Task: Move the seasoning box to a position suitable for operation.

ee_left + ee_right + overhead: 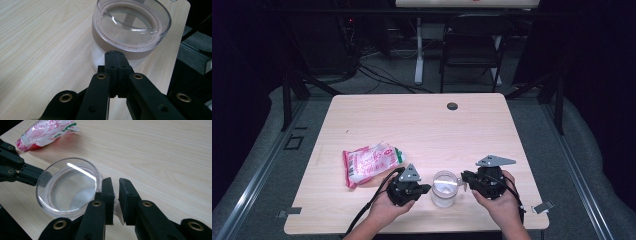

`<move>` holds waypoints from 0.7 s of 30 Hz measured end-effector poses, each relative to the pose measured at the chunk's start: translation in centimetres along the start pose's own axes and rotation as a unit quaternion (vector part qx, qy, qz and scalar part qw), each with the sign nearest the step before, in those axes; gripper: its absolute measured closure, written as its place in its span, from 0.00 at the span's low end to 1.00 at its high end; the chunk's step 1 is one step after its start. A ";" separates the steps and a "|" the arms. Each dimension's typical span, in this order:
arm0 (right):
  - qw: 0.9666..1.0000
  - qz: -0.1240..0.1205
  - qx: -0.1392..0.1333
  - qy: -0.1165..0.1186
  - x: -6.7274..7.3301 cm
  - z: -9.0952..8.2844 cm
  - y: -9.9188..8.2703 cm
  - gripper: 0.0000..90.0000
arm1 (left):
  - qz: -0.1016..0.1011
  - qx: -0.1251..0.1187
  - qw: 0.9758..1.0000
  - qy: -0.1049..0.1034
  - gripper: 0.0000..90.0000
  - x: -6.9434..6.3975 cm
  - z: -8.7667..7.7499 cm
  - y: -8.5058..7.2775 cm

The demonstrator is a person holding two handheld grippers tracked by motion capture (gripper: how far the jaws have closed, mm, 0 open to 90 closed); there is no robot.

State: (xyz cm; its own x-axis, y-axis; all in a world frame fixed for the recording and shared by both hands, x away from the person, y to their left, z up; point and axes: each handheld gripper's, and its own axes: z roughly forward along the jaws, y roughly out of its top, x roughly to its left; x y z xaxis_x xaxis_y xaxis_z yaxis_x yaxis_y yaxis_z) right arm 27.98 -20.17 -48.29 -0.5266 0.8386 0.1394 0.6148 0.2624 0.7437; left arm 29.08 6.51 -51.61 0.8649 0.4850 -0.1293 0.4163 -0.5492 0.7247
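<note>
We list two hand-held grippers. The left gripper [424, 188] and right gripper [464, 176]: we note matt black bodies, each topped by a grey three-cornered plate drilled with small holes. Jaws: two flat black blocks on black linkage bars, with brass-ringed pivot holes and dark recessed screws. A black cable trails from each body. We see bare hands and forearms, no sleeves.

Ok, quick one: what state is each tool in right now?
Left tool: shut, holding nothing, tips against the jar.
Right tool: closing on the jar's clear tab, narrow gap left.
</note>
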 end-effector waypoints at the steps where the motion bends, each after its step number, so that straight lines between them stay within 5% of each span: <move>1: 1.000 0.000 0.001 0.000 0.0 0.0 0.0 0.91 | 0.000 0.000 1.000 0.000 1.00 0.0 0.0 0.0; 21: 1.000 0.019 0.001 0.019 -0.2 -0.1 -0.2 0.95 | -0.001 -0.012 1.000 -0.006 1.00 -0.3 -0.4 0.2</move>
State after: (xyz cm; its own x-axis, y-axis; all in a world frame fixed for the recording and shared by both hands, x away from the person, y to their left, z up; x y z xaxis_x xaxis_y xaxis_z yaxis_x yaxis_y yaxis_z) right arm 27.92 -20.42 -48.44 -0.5244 0.8293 0.1932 0.6362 0.2308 0.7362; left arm 28.75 6.52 -51.18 0.8678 0.4774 -0.1381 0.4103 -0.5314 0.7411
